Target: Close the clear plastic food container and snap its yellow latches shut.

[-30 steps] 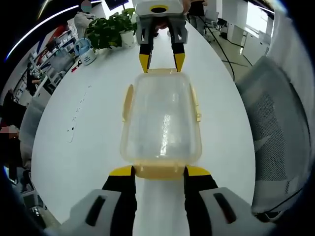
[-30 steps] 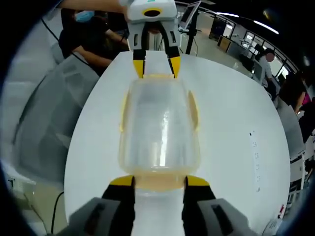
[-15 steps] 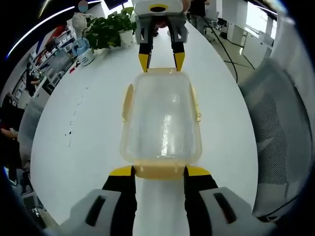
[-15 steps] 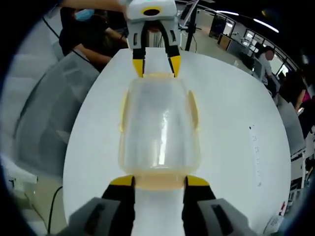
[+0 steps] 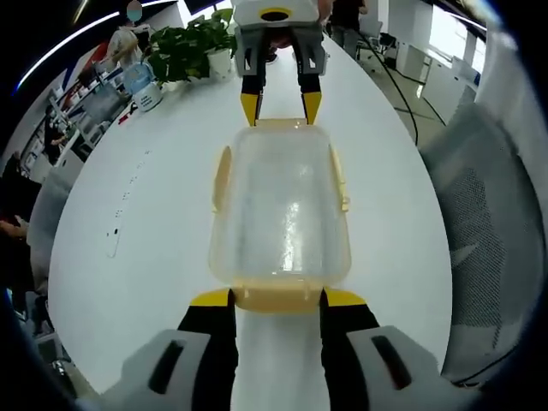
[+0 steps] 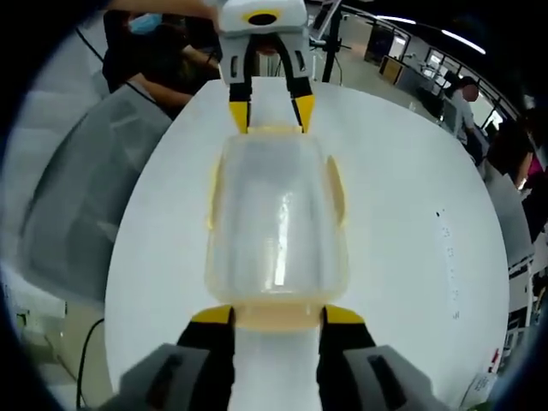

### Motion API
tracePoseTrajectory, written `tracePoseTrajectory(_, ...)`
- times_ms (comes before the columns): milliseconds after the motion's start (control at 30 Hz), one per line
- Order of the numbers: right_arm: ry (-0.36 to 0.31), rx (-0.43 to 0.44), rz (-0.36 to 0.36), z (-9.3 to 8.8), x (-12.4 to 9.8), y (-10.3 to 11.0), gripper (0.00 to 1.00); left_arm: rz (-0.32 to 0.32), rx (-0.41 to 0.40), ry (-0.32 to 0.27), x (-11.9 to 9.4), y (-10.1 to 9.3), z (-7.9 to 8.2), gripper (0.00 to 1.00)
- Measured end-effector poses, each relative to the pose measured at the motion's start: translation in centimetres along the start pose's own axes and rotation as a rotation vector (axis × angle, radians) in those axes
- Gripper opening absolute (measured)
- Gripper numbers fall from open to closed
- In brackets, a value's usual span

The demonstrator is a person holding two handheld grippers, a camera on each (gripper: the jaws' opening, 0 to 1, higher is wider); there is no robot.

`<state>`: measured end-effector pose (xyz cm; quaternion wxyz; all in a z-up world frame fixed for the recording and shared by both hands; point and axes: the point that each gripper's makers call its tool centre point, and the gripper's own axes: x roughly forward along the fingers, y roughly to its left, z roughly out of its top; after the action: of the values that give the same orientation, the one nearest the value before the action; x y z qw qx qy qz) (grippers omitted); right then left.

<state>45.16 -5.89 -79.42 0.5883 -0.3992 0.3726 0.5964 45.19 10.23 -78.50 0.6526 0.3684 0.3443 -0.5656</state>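
The clear container (image 5: 281, 214) lies lidded mid-table (image 5: 154, 214), well in from either long edge. The left gripper (image 5: 278, 298) and right gripper (image 6: 266, 314), jaws spread, straddle its 2 end latches. Both side latches (image 5: 222, 178) look flared out, so probably 4 snaps remain.

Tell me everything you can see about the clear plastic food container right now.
The clear plastic food container is a rounded rectangular box of cloudy see-through plastic with pale yellow trim. Its lid sits on top. Yellow latches line both long sides and flare outward, apparently unsnapped; a yellow end latch lies between the left gripper jaws. The right gripper brackets the opposite end. It rests flat on the white table. It looks empty.
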Motion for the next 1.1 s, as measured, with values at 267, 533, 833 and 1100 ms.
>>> tracePoseTrajectory(267, 0.004, 0.005, 0.005, -0.5, 0.4, 0.0, 0.35, -0.007, 0.003, 0.002, 0.7, 0.0, -0.1, 0.36)
tracePoseTrajectory(533, 0.003, 0.000, 0.006, -0.6, 0.6, -0.3, 0.35, -0.014, -0.005, 0.004, 1.2, 0.3, -0.3, 0.36)
tracePoseTrajectory(833, 0.005, 0.015, 0.017, -0.5, 0.7, -0.1, 0.35, -0.018, 0.002, -0.005, 1.3, 0.2, -0.4, 0.36)
tracePoseTrajectory(1100, 0.003, 0.020, 0.017, -0.6, 0.8, -0.2, 0.35, -0.019, 0.002, -0.007, 1.3, 0.2, -0.4, 0.36)
